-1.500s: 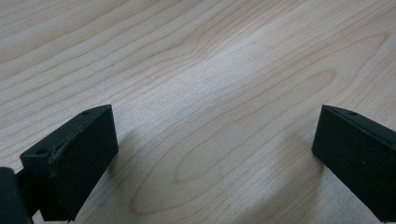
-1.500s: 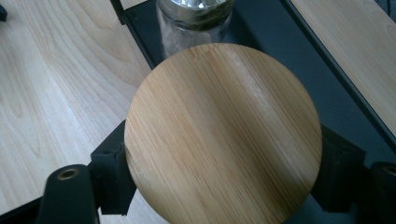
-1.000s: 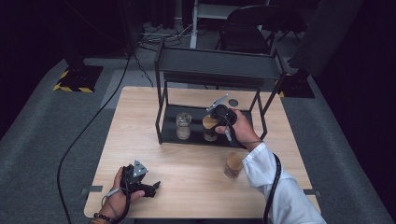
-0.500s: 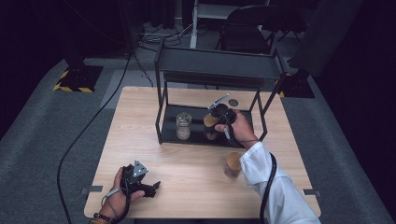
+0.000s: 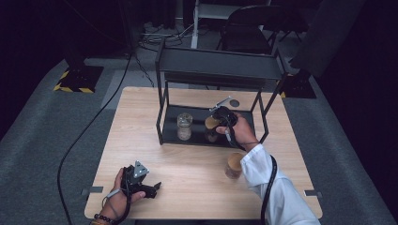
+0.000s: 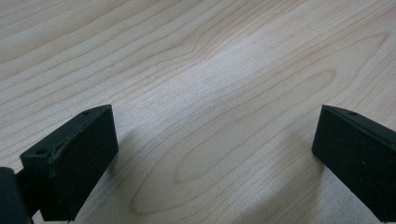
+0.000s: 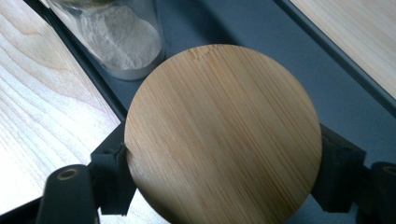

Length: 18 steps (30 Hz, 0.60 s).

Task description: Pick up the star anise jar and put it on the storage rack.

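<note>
The right gripper (image 7: 224,182) clamps a wooden-lidded jar (image 7: 223,135) by its sides to set it upright on the rack's lower shelf (image 7: 224,23), while the left gripper (image 6: 215,154) rests open on the table (image 6: 196,70).

Round wooden lid (image 7: 223,135) between black fingers (image 7: 112,177) — powder jar (image 7: 119,35) beyond, on dark shelf (image 7: 261,37).

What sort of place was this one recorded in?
Probably a studio or lab set up for recording, not a home: a lone wooden table on grey carpet, dark surroundings, loose cables on the floor, and hazard-striped stand bases.
</note>
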{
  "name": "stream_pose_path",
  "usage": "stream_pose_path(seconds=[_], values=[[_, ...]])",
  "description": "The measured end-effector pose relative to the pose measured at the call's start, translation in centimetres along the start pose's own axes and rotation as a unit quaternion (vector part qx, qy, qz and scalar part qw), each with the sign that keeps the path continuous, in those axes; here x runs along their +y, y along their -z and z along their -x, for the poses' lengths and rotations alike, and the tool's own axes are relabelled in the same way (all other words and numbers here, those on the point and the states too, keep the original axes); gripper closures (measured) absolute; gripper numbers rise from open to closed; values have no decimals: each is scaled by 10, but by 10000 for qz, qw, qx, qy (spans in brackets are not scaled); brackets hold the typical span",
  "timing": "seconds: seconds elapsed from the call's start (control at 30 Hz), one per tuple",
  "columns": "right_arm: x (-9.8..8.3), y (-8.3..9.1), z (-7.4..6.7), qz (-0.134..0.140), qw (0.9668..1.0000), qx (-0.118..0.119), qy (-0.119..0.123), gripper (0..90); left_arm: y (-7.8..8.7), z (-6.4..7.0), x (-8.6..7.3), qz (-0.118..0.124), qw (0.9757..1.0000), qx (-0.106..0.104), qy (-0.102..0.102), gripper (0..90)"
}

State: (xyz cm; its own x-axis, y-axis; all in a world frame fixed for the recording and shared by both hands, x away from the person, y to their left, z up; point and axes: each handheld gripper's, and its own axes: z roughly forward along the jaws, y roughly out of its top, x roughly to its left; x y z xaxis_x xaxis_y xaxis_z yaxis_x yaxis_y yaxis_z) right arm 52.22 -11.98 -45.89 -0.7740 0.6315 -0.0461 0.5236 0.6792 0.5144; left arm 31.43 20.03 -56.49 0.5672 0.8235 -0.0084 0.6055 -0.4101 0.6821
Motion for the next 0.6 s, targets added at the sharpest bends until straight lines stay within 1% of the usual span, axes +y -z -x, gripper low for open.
stream_pose_path(seconds=[0.3, 0.43, 0.47, 0.6], values=[[-4, -7, -1, -73, 10000, 33, 33, 237, 0, 0, 0, 6, 10000, -1, 9, 0], [-6, -10, -1, -111, 9999, 6, 31, 237, 0, 0, 0, 1, 10000, -1, 1, 0], [-6, -11, -1, -130, 9999, 0, 62, 237, 0, 0, 0, -1, 10000, 0, -1, 0], [-7, -12, 0, -85, 10000, 22, 24, 237, 0, 0, 0, -4, 10000, 4, -4, 0]])
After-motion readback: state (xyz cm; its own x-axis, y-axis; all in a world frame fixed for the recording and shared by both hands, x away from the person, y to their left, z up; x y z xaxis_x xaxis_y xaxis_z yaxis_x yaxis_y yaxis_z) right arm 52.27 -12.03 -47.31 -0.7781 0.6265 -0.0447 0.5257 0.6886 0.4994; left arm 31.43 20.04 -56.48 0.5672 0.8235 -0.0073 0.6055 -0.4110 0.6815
